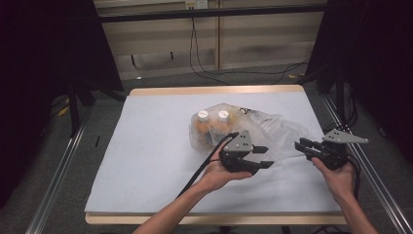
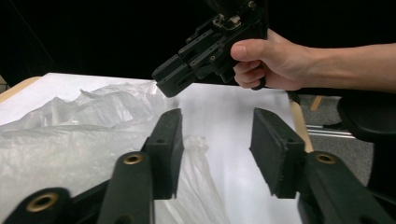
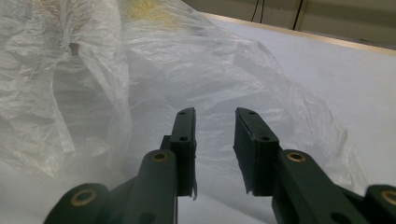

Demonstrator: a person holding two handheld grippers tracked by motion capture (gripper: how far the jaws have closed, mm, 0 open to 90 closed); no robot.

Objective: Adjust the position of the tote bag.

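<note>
high view: above the person's side, facing forward and down over the white-covered wooden desk (image 1: 146, 146)
left tool view: low, close, facing the right tool (image 2: 163, 84)
right tool view: close behind the crumpled clear plastic bag (image 3: 93, 84)
shared: bag; desk

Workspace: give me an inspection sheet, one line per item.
Surface: white cloth over a wooden table.
Job's things: clear plastic bag lying crumpled, two white-capped bottles inside.
Clutter: nothing seen.
Grippers: left hand-held gripper open at the bag's near edge; right hand-held gripper open, jaws at the bag's right edge, nothing clamped.
Cables: black cable trails from the left one; wires on the floor behind.
Surroundings: dark curtains both sides, rail along the floor.
</note>
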